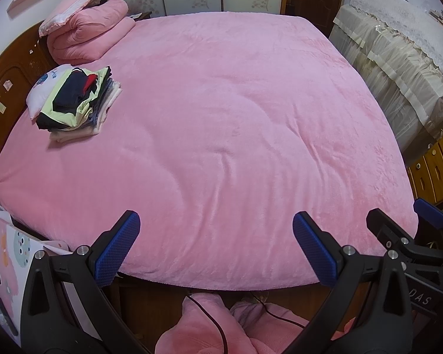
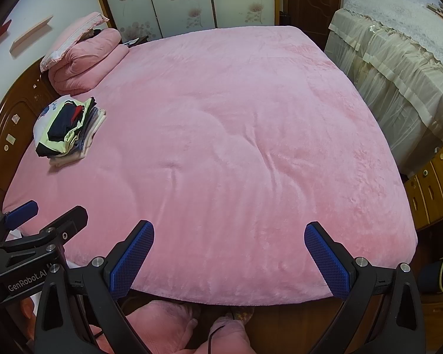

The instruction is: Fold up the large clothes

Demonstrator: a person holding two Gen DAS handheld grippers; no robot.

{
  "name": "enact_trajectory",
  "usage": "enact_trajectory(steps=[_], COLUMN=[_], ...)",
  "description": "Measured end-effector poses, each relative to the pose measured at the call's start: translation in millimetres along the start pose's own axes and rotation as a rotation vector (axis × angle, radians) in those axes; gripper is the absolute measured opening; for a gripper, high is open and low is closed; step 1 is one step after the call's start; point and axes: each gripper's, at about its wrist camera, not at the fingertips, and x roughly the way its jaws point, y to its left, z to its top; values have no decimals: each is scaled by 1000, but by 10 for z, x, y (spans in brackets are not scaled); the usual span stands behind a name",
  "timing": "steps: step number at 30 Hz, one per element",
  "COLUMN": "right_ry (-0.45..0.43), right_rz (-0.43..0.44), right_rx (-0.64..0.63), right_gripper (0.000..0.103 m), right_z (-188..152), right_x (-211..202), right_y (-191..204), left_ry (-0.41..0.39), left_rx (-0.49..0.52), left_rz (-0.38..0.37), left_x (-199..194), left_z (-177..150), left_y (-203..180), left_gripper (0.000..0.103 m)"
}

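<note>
Clothes stack [image 1: 73, 100] apparently folded, bedside.

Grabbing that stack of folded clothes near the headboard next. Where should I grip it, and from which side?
Take the clothes stack low, at its bed-centre edge, where the layered folds show. Come from the open blanket side, since the headboard and white pillow block the far side. Both grippers, left and right, are open and empty.

The bed cover [image 1: 221, 118] is soft, matt pink fleece. The headboard [image 1: 6, 88] is glossy varnished wood. The stack of folded clothes [image 1: 79, 100] is cloth; cream lace drapes the furniture [image 1: 398, 59].
</note>
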Motion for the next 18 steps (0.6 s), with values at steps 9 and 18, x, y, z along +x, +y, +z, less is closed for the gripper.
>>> enact_trajectory(steps=[9, 18], right_ry=[2, 4], right_rz=[1, 2], right_rx=[0, 2], right_gripper=[103, 103], right_z=[1, 8], right_x=[-1, -4], right_y=[-5, -4], left_ry=[4, 4], left_rx=[2, 3], left_rz=[-1, -3], left_x=[2, 4], left_z=[10, 21], left_y=[-6, -3], left_gripper=[103, 103])
